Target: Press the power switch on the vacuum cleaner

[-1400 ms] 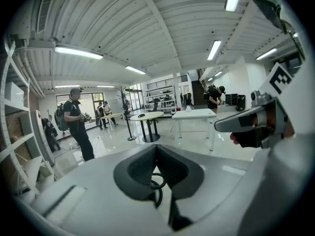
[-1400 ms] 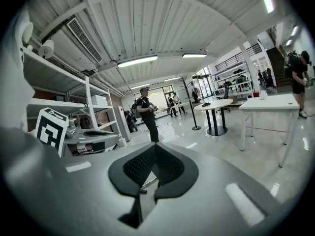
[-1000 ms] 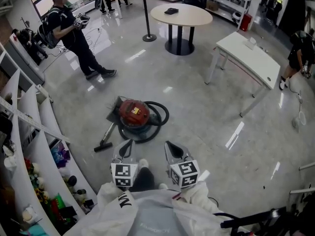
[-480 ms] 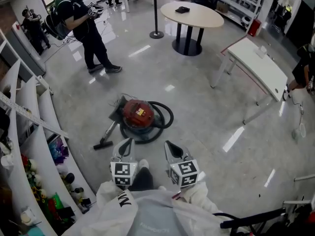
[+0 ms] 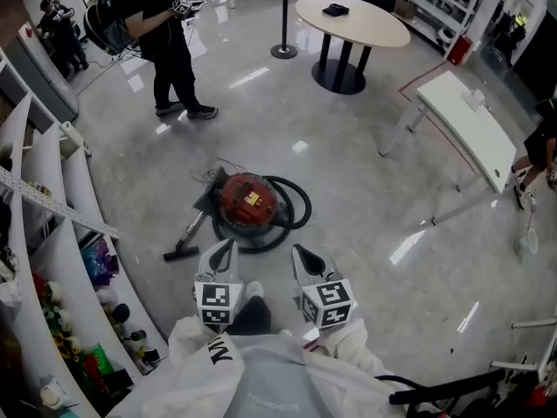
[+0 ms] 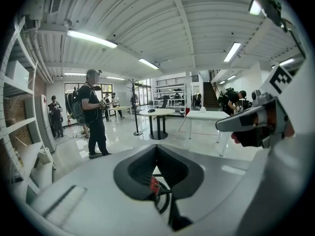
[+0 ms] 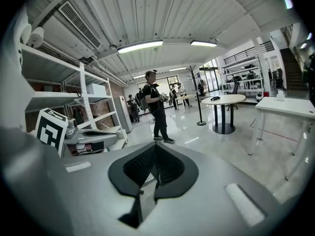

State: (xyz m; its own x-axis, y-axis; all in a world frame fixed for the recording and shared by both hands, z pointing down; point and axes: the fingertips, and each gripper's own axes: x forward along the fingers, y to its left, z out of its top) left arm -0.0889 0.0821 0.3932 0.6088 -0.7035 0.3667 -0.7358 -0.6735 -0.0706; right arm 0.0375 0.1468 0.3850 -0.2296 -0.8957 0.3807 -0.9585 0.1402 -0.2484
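Observation:
The red vacuum cleaner (image 5: pixel 251 200) lies on the grey floor, its black hose (image 5: pixel 294 205) looped round it and its floor nozzle (image 5: pixel 178 252) off to the left. My left gripper (image 5: pixel 224 252) is held just short of the vacuum's near side, above the floor, shut and holding nothing. My right gripper (image 5: pixel 302 258) hovers beside it to the right, also shut and empty. In the left gripper view a bit of the red body (image 6: pixel 154 185) and hose shows through the gap below the closed tips of the left gripper (image 6: pixel 156 149). The right gripper (image 7: pixel 154 146) points past the vacuum.
White curved shelves (image 5: pixel 52 233) with small items run along the left. A person in black (image 5: pixel 170 33) stands beyond the vacuum. A round table (image 5: pixel 352 20), a stanchion pole (image 5: pixel 283 16) and a white rectangular table (image 5: pixel 470 124) stand further back and right.
The head view has shifted: the vacuum sits slightly further right and the standing person has slid toward the top edge. Both grippers keep their place and stay shut.

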